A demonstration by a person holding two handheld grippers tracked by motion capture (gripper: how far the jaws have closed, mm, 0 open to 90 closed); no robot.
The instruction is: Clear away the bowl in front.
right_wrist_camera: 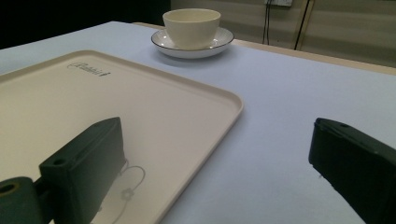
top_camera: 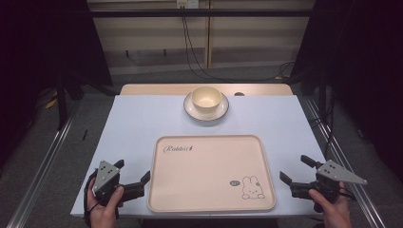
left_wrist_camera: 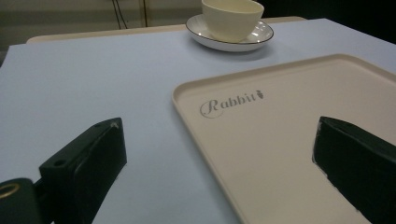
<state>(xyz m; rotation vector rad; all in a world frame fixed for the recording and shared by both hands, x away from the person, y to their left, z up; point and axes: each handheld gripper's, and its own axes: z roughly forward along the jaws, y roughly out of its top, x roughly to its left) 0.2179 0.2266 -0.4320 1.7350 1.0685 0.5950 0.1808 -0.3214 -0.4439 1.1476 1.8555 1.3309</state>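
Observation:
A cream tray (top_camera: 209, 171) printed with "Rabbit" and a rabbit drawing lies flat at the table's front middle, with nothing on it. A cream bowl (top_camera: 206, 97) stands in a white dark-rimmed plate (top_camera: 192, 110) at the back middle. My left gripper (top_camera: 133, 169) is open at the tray's left edge. In the left gripper view (left_wrist_camera: 217, 135) one jaw is over the table and the other over the tray (left_wrist_camera: 280, 140). My right gripper (top_camera: 293, 167) is open by the tray's right edge. In the right gripper view (right_wrist_camera: 215, 126) it straddles that edge of the tray (right_wrist_camera: 116, 93). Neither gripper holds anything.
The pale blue table cover (top_camera: 142, 123) is bare between the tray and the plate. A wooden strip (top_camera: 157, 89) runs along the table's back edge. Cables (top_camera: 195, 61) hang behind the table. Metal rails (top_camera: 43, 161) flank it on the floor.

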